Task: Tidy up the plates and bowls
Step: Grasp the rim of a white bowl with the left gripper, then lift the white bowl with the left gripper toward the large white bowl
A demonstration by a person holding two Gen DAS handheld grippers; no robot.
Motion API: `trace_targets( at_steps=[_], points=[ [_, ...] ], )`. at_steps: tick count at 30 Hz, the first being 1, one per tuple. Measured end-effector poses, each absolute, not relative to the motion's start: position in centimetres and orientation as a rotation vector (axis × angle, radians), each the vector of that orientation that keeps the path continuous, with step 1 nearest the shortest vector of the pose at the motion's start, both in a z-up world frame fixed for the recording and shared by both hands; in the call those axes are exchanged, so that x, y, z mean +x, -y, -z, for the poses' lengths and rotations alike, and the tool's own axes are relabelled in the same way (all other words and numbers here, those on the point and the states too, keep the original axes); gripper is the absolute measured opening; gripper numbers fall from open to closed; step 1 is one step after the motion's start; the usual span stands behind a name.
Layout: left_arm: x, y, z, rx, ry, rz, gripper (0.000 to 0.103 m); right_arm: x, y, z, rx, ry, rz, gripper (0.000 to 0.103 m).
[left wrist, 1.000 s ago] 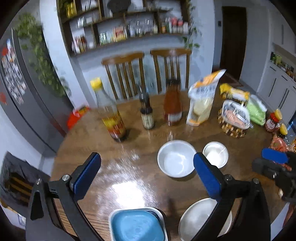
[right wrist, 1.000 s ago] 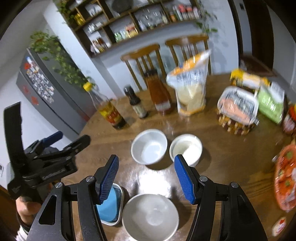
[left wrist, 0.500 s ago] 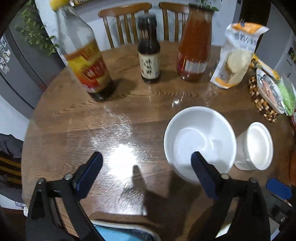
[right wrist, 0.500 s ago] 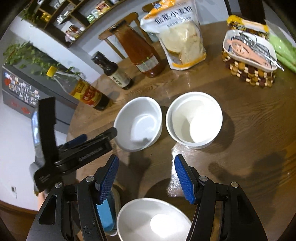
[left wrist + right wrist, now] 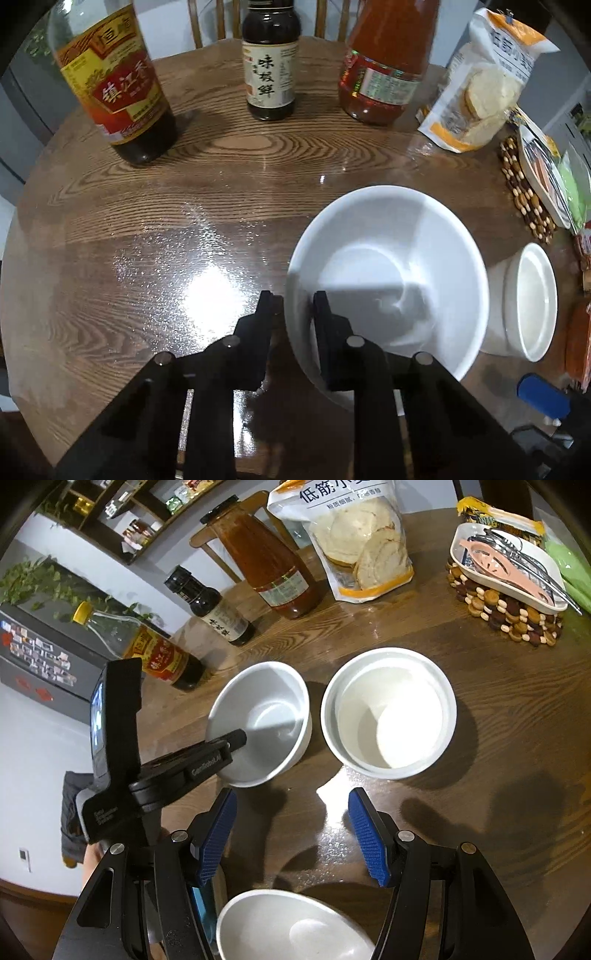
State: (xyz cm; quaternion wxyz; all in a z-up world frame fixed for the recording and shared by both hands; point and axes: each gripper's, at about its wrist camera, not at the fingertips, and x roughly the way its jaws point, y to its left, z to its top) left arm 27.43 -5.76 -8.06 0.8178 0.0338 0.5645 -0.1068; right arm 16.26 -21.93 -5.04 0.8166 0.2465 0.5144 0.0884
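Note:
A white bowl (image 5: 388,266) stands on the round wooden table (image 5: 166,229). My left gripper (image 5: 291,299) straddles its near-left rim, one finger inside and one outside; the jaws are closing and pinch the wall. The right wrist view shows the same bowl (image 5: 273,701) with my left gripper (image 5: 231,744) reaching in from the left. A second white bowl (image 5: 388,712) with a thick rim sits just right of it. My right gripper (image 5: 291,805) hangs open over bare table in front of both bowls, nothing between its blue pads. A third white bowl (image 5: 291,926) lies beneath it.
At the back stand a vinegar bottle (image 5: 114,85), a dark sauce bottle (image 5: 271,62), a red sauce bottle (image 5: 384,66) and a flour bag (image 5: 480,88). A utensil tray (image 5: 509,568) rests on a beaded trivet at the right. A blue container (image 5: 201,904) peeks out by my right gripper's left finger.
My left gripper came down to the white bowl and its jaws went from wide to pinching the rim. My right gripper sank toward the table, still open.

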Motion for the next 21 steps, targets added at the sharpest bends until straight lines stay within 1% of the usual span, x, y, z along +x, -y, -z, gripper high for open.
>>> trace_targets(
  at_steps=[1,2,8,18,20,21],
  points=[
    [27.4,5.8,8.1,0.075,-1.206,0.235,0.015,16.4,22.0,5.2,0.525,-1.1,-0.184,0.063],
    [27.1,5.9,8.0,0.096,-1.202,0.245,0.015,16.5,22.0,5.3,0.525,-1.103,-0.181,0.063],
    [25.0,6.0,7.8,0.179,-1.213,0.303,0.016,16.9,21.6,6.2,0.522,-1.129,-0.178,0.063],
    [22.0,5.1,8.1,0.196,-1.252,0.361,0.017,17.7,19.4,7.8,0.445,-1.172,-0.185,0.063],
    [21.6,5.1,8.2,0.205,-1.248,0.355,0.018,17.9,19.1,7.9,0.433,-1.174,-0.197,0.056],
    [20.8,4.9,8.0,0.208,-1.246,0.354,0.018,18.0,19.0,8.0,0.427,-1.177,-0.202,0.049]
  ],
)
